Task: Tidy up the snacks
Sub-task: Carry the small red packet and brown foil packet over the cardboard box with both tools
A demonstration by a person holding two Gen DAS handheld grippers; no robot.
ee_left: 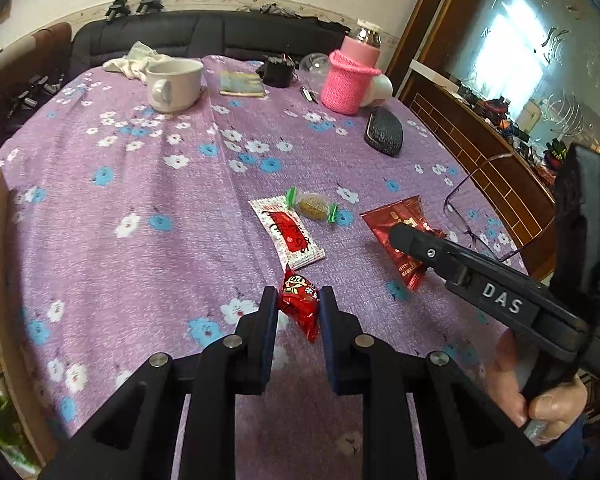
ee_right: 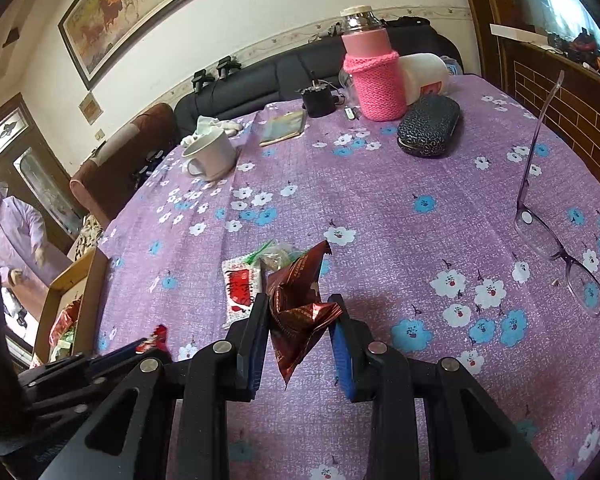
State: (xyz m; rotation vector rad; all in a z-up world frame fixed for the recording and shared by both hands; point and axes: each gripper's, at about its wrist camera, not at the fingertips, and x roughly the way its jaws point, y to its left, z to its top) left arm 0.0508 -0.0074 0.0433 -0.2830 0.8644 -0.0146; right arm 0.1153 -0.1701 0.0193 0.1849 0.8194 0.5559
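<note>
Glasses (ee_right: pixel 556 240) beside gripper (ee_right: pixel 298 312).

Both wrist views look down, seemingly closely, across the tablecloth (ee_left: pixel 140 184), sharing its centre.

Table (ee_left: pixel 120 184) layout: mug (ee_left: pixel 175 83) at far left, cloth (ee_left: pixel 134 60) behind it, booklet (ee_left: pixel 242 83) right of mug. Bottle (ee_left: pixel 350 76) far right, glasses case (ee_left: pixel 384 130) in front of it. Mid-table: flat packet (ee_left: pixel 288 232) with wrapped candy (ee_left: pixel 312 205) touching its far side. Eyeglasses (ee_right: pixel 556 240) at right edge. Box (ee_right: pixel 66 304) with snacks inside off the table's left edge. Sofa (ee_left: pixel 204 34) behind the table.
</note>
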